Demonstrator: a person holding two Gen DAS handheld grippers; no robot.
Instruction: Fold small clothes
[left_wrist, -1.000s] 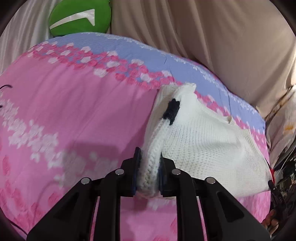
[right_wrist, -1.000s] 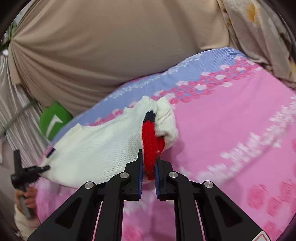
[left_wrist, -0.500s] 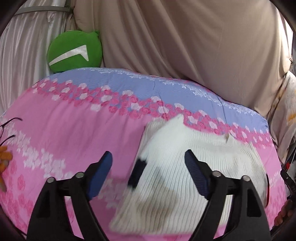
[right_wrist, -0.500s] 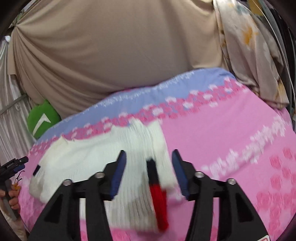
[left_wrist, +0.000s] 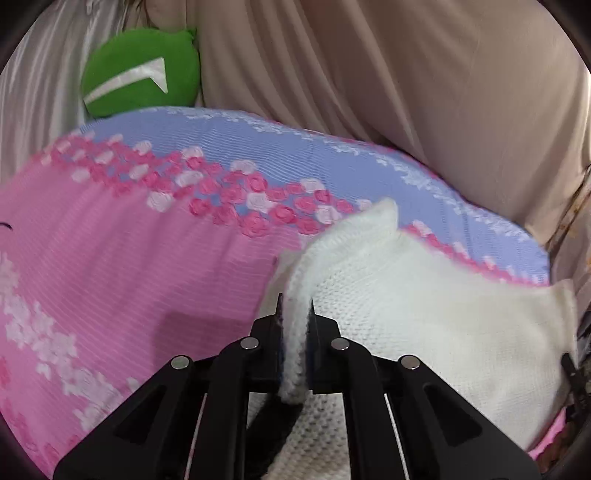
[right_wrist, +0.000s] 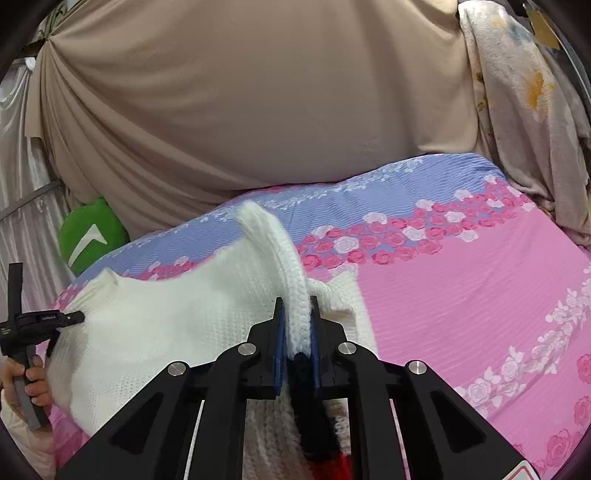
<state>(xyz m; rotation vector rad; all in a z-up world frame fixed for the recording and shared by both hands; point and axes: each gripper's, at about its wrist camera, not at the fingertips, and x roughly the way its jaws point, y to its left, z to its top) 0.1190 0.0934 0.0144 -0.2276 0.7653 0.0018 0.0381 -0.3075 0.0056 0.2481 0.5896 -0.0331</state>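
A small white knit sweater (left_wrist: 424, 314) with dark and red trim lies on a pink and blue floral bedsheet (left_wrist: 129, 258). My left gripper (left_wrist: 294, 314) is shut on the sweater's left edge, pinching a thick fold of knit. My right gripper (right_wrist: 295, 310) is shut on the sweater's (right_wrist: 166, 325) right edge, where a dark band and red cuff (right_wrist: 328, 461) hang below the jaws. The left gripper also shows at the left edge of the right wrist view (right_wrist: 70, 316), held in a hand.
A green round cushion (left_wrist: 140, 70) sits at the back left of the bed. Beige draped cloth (right_wrist: 258, 110) covers the wall behind. A floral cloth (right_wrist: 524, 110) hangs at the right. The bedsheet (right_wrist: 480, 295) stretches to the right of the sweater.
Both grippers opened and let go half a second ago. Now both are shut again on the sweater's side edges at new spots.
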